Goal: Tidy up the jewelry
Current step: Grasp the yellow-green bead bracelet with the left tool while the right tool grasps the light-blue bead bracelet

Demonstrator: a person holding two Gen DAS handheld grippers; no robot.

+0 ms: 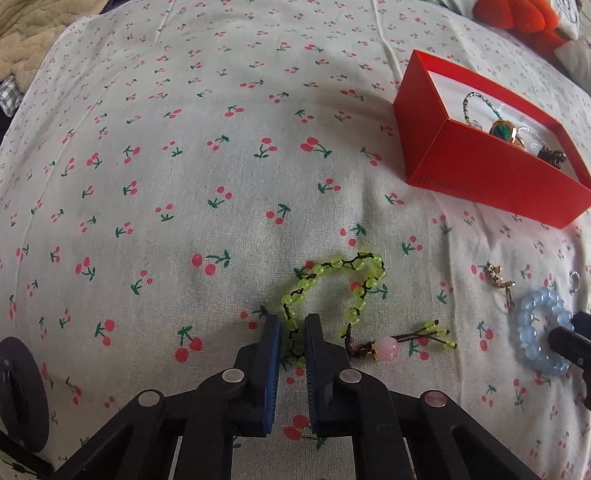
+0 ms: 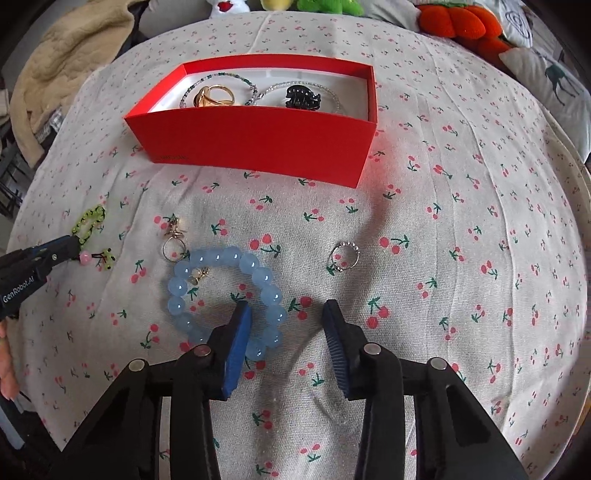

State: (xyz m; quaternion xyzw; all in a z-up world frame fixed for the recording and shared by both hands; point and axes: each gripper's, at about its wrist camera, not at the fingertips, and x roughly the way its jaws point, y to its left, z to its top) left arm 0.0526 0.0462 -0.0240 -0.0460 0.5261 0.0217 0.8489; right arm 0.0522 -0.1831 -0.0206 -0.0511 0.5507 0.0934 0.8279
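A green bead bracelet [image 1: 332, 266] with a pink bead [image 1: 386, 349] lies on the cherry-print cloth. My left gripper [image 1: 293, 321] is shut on its near strand, and it shows at the left edge of the right wrist view [image 2: 55, 254]. A blue bead bracelet [image 2: 258, 275] lies under my right gripper [image 2: 287, 308]. One finger stands inside its loop and the other outside, the pads clear of the beads, so the gripper is open. The red box [image 2: 258, 136] behind holds several pieces of jewelry.
A gold ring with a charm [image 2: 171, 236], a small earring [image 2: 197, 275] inside the blue loop and a silver ring [image 2: 345, 254] lie loose on the cloth. Orange plush toys [image 2: 461, 22] and a beige blanket [image 2: 66, 62] border the far edge.
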